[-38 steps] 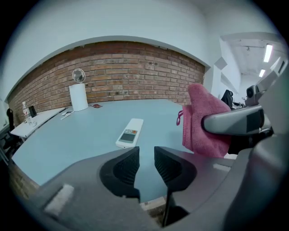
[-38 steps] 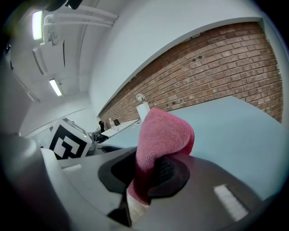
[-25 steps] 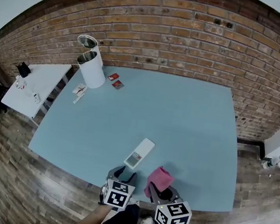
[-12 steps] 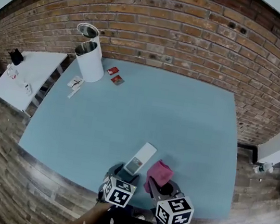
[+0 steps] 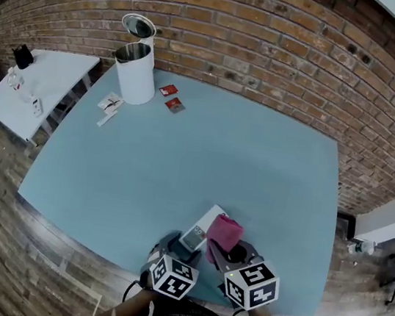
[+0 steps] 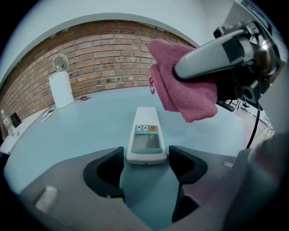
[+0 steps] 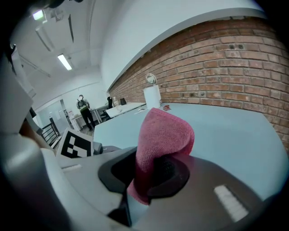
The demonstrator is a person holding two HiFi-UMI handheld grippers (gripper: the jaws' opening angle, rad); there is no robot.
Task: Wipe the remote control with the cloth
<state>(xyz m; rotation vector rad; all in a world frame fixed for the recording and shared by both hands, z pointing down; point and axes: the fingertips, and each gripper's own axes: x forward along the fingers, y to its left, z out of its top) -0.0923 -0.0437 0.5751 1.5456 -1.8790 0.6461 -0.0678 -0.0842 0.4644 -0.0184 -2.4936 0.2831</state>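
remote control [image 5: 200,233] lying on table [image 5: 278,166] near its 6 o'clock edge | cloth [image 5: 224,232] hanging at remote control's 3 o'clock, sitting in right claw [image 7: 151,171] | canister [image 5: 136,73] standing at 11 o'clock corner | packets [image 5: 167,90] lying at its 4 o'clock

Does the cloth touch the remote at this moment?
Apart. The left gripper view shows the cloth held up to the right of the remote, with table visible between them.

Between my left gripper's [image 6: 145,159] black jaws the remote control [image 6: 145,135] is white with a grey screen and an orange button, on a pale blue table [image 6: 90,126], while my right gripper's [image 7: 150,172] black jaws show a pink cloth [image 7: 165,131], with a red-brown brick wall [image 7: 235,67] beyond.
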